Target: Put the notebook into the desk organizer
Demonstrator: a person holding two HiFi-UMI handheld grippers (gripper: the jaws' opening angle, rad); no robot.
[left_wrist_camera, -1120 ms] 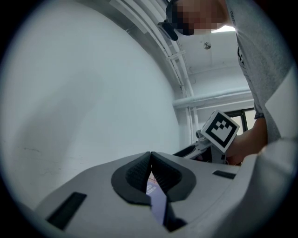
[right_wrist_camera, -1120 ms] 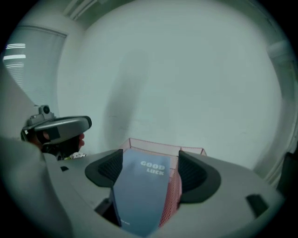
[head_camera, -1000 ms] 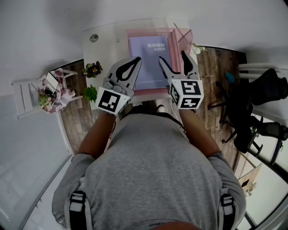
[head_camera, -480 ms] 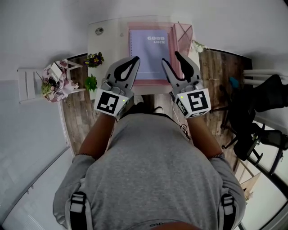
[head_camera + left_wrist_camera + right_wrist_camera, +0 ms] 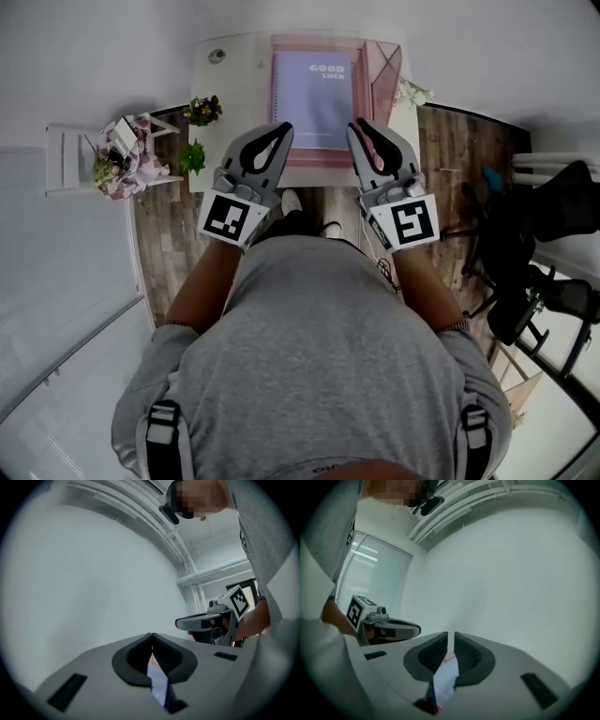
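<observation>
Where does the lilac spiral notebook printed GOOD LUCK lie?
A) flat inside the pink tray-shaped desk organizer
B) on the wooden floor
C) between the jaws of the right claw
A: the head view shows the lilac notebook lying flat within the pink organizer's rim, on the white table.

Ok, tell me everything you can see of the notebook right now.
The notebook has a plain lilac cover with GOOD LUCK in white near its far right corner, and what looks like a spiral binding along its left edge. It is closed, face up, lying flat in the tray of the pink organizer on the white desk. Only the tray touches it; nothing grips it.
</observation>
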